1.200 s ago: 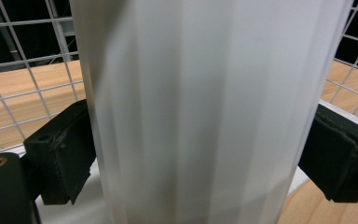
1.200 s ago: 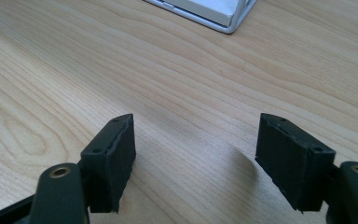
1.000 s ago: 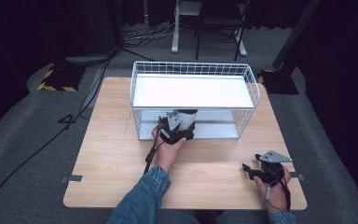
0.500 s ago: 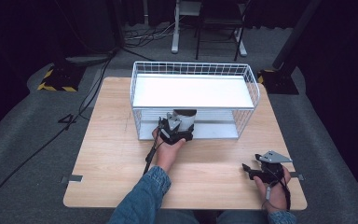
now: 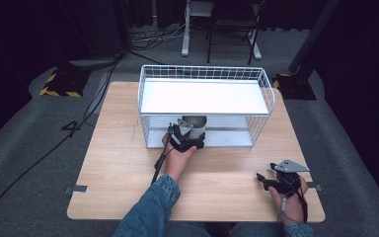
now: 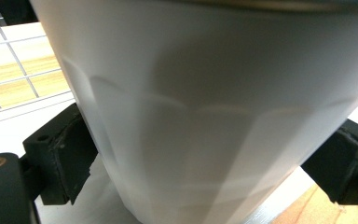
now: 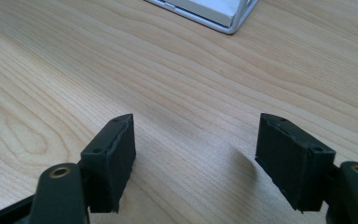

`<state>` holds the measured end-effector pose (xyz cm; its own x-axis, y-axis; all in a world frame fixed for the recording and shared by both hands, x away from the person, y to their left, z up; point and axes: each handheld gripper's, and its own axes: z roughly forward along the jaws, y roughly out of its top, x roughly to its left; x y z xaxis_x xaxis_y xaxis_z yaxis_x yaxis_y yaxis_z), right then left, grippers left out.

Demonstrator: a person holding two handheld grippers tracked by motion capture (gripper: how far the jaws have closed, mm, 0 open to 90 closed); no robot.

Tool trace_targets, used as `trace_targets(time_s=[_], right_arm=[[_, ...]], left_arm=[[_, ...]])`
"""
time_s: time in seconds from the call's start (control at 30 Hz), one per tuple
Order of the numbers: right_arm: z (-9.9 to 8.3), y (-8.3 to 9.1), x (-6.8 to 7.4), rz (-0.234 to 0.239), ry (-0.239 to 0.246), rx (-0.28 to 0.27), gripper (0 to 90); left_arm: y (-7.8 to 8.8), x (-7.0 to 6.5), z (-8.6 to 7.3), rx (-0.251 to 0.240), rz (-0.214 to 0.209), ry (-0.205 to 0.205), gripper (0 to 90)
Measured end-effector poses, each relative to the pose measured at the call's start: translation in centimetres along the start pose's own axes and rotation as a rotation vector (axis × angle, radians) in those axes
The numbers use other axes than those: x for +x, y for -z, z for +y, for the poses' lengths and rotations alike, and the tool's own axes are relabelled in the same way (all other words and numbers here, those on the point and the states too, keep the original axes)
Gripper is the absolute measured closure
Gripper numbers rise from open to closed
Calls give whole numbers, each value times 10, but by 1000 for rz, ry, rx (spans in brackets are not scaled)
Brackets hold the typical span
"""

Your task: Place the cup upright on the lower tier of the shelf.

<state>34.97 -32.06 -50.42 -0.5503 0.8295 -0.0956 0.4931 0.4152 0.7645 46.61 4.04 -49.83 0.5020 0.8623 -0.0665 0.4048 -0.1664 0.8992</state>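
Observation:
A pale grey cup [image 5: 195,121] stands at the front opening of the lower level of a white wire rack [image 5: 205,69]. My left gripper [image 5: 189,130] is shut on the cup, a hand in a denim sleeve behind it. In the left gripper view the cup [image 6: 214,107] sits close up between both black pads [image 6: 72,154], over the rack's white floor. My right gripper [image 5: 262,178] rests low over the wooden table [image 5: 118,163] near the front right corner. It is open, and in the right gripper view its jaws [image 7: 196,154] have bare wood between them.
The rack has a white upper shelf [image 5: 202,96] and wire sides, and stands at the table's back middle. Its front corner [image 7: 223,18] shows ahead of the right gripper. Cables lie on the dark floor at the left. A chair base stands behind the table.
The left gripper with the cup has edged slightly toward the rack's lower level. The right gripper has stayed where it was.

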Motion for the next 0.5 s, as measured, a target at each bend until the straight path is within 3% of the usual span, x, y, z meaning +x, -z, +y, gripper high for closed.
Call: trace_targets(time_s=[0.5], right_arm=[[0, 0, 0, 0, 1, 0, 283]], left_arm=[[8, -3, -3, 6, 24, -15, 75]])
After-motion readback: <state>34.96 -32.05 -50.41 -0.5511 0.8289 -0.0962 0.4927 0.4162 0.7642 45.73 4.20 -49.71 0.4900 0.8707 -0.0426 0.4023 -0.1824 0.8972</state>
